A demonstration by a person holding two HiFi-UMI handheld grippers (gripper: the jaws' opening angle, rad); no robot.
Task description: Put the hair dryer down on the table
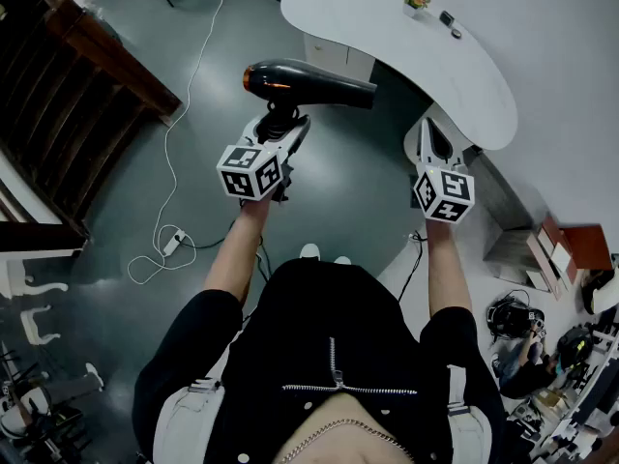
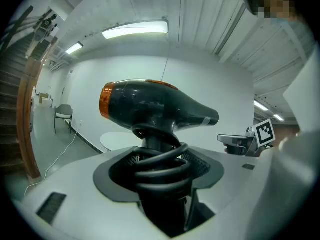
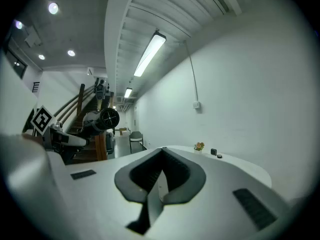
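A black hair dryer (image 1: 309,83) with an orange rear ring hangs in the air above the grey floor, nozzle pointing right. My left gripper (image 1: 280,124) is shut on its handle, where the black cord is coiled. In the left gripper view the hair dryer (image 2: 150,106) stands upright out of the left gripper (image 2: 160,159), its jaws set wide around handle and cord. My right gripper (image 1: 432,129) is shut and empty, beside the near edge of the white curved table (image 1: 387,27). In the right gripper view the right gripper (image 3: 161,156) faces the table (image 3: 233,165), and the hair dryer (image 3: 107,119) shows at left.
A small flower pot (image 1: 417,0) and small dark objects (image 1: 450,22) sit on the table's far end. A white cabinet (image 1: 338,56) stands under it. A wooden staircase (image 1: 68,85) rises at left. A white cable and power strip (image 1: 174,243) lie on the floor.
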